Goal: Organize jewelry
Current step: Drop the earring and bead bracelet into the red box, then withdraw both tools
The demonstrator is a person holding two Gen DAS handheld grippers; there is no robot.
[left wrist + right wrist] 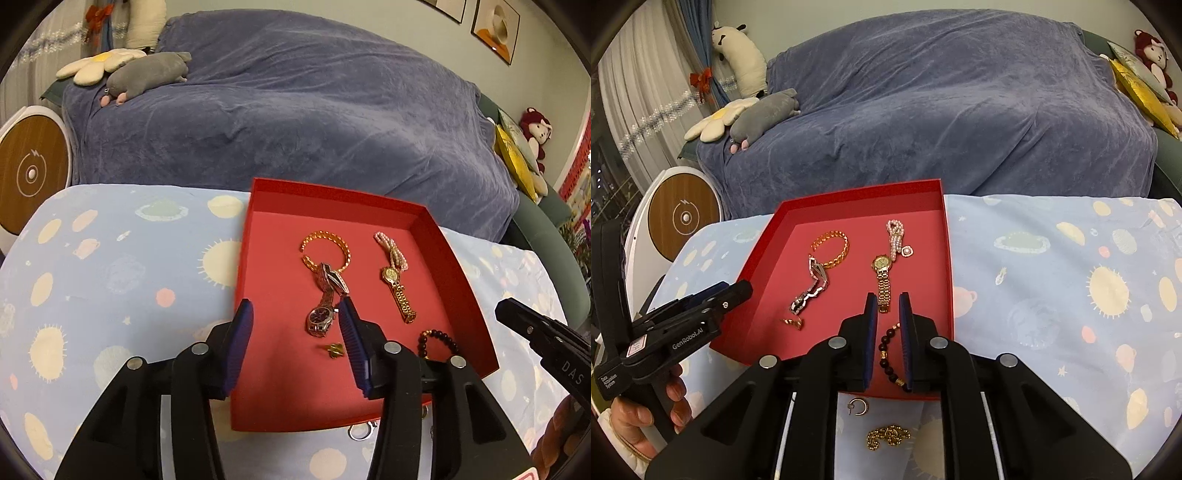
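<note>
A red tray (pixel 258 192) lies on the patterned cloth. It holds a gold chain bangle (pixel 325 247), a silver watch (pixel 320 321), a pearl bracelet (pixel 391 247), a gold watch (pixel 397 291), a dark bead bracelet (pixel 439 341) and a small gold piece (pixel 334 350). My left gripper (pixel 295 310) hovers open over the tray's near half, with the silver watch below its right finger. My right gripper (pixel 888 300) hangs over the tray's near right corner, its jaws a narrow gap apart. The bead bracelet (pixel 886 354) shows through that gap. A hoop earring (pixel 858 406) and a gold chain (pixel 886 435) lie outside the tray.
A sofa under a blue blanket (pixel 942 110) runs behind the table, with plush toys (pixel 764 114) on its left end. A round white device with a wooden face (pixel 683 218) stands at the left. A hand (pixel 639 417) holds the left gripper's handle.
</note>
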